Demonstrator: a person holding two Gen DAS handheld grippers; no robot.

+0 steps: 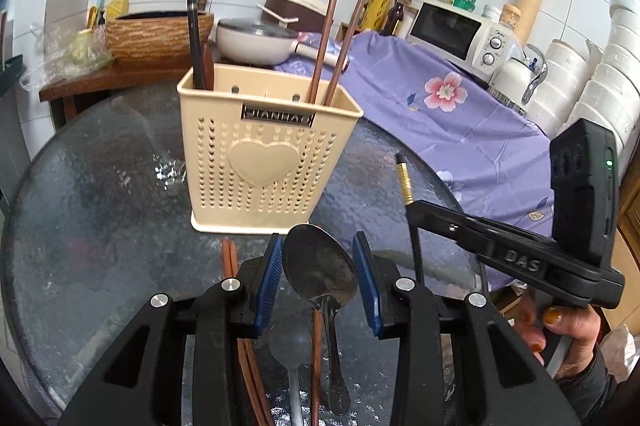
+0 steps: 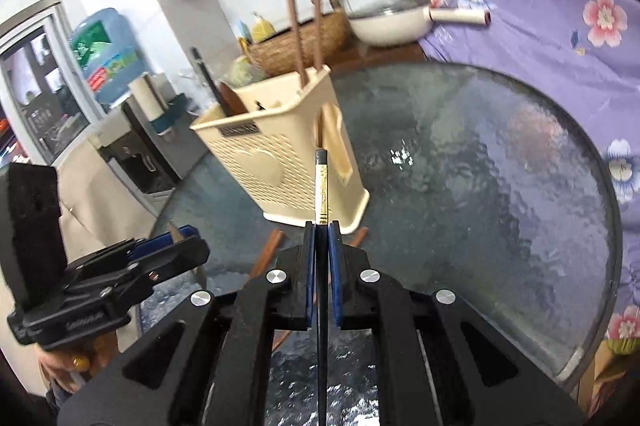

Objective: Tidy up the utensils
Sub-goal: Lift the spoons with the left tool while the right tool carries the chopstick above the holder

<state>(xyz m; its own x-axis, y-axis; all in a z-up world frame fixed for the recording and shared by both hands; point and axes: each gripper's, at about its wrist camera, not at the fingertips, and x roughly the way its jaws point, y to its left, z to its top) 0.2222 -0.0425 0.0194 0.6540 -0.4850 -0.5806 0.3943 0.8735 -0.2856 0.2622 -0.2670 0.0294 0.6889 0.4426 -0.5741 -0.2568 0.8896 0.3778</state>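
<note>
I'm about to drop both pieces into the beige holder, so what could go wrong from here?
1. The spoon sits between the left hand-held gripper pads with gaps at its bowl; whether it is clamped lower down is hidden, so it may slip.
2. The black chopstick sticks far out of the shut right hand-held gripper; it could pivot or catch the holder rim.
3. The light holder, with tall chopsticks in it, might tip if bumped.

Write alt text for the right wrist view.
The right gripper clamps a black chopstick with a gold band, pointing toward a beige utensil holder on a glass table. The left gripper is at lower left.
</note>
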